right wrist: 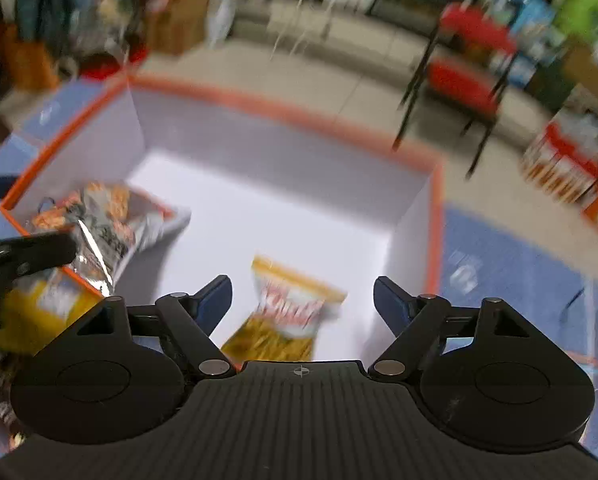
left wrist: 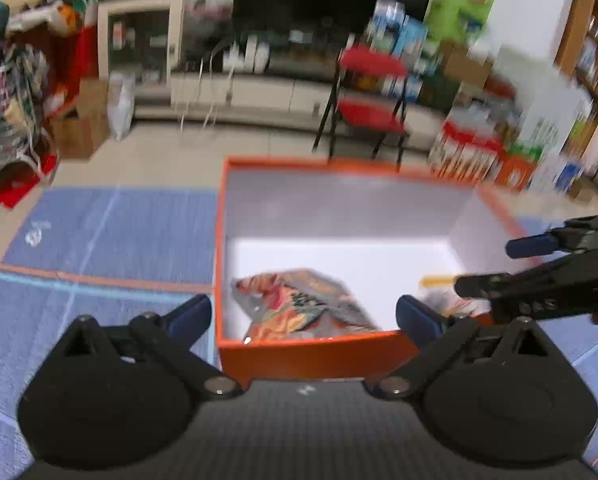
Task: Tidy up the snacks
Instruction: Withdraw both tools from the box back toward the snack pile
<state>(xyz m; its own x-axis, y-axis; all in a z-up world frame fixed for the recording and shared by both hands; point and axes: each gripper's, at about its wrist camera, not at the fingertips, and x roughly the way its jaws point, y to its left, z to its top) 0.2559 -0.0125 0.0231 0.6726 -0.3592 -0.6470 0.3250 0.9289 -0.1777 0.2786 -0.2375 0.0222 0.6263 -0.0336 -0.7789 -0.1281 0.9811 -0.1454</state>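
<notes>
An orange box [left wrist: 307, 354] with a white inside sits on a blue mat; it also shows in the right wrist view [right wrist: 283, 106]. A grey and orange snack bag [left wrist: 303, 304] lies in its near left corner, also in the right wrist view [right wrist: 107, 224]. A yellow snack bag [right wrist: 287, 312] lies in the box below my right gripper [right wrist: 303, 300], which is open and empty. My left gripper [left wrist: 303, 316] is open and empty over the box's near wall. The right gripper [left wrist: 495, 264] reaches in from the right in the left wrist view.
A yellow packet [right wrist: 47, 308] lies outside the box at its left, beside the left gripper's finger [right wrist: 31, 254]. The blue mat [left wrist: 99, 240] spreads left of the box. A red chair [left wrist: 367, 100] and stacked cartons [left wrist: 479, 152] stand on the floor beyond.
</notes>
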